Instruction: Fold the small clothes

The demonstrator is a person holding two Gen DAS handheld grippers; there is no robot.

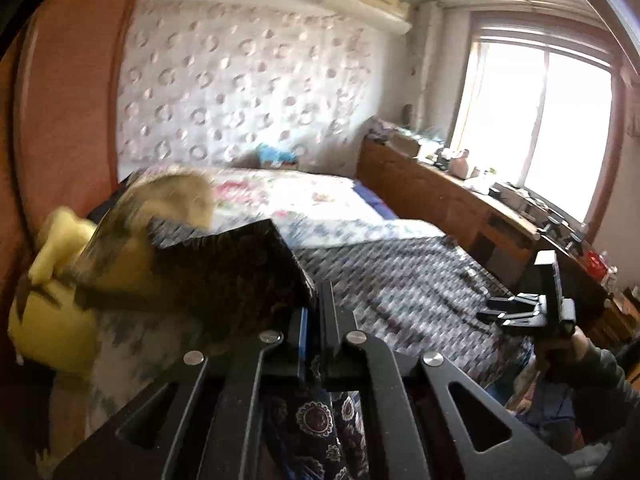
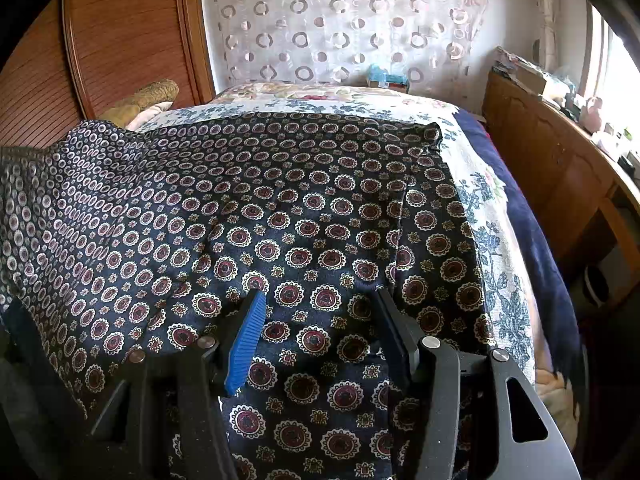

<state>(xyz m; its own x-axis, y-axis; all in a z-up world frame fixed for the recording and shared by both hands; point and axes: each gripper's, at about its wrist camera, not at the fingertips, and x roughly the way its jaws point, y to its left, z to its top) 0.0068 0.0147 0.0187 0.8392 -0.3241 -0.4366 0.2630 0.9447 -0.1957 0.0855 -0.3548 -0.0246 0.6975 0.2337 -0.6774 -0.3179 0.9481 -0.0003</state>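
Observation:
A dark navy garment with red and white medallions lies spread on the bed; its left part rises off the bed. My left gripper is shut on a corner of this garment and holds it lifted, the cloth hanging below the fingers. My right gripper is open just above the garment's near edge, blue pad on the left finger, nothing between the fingers. The right gripper also shows in the left wrist view, low over the bed's right side.
The floral bedspread covers the bed. A wooden headboard with pillows stands at the left. A long wooden cabinet with clutter runs under the window at right. A yellow plush toy lies at left.

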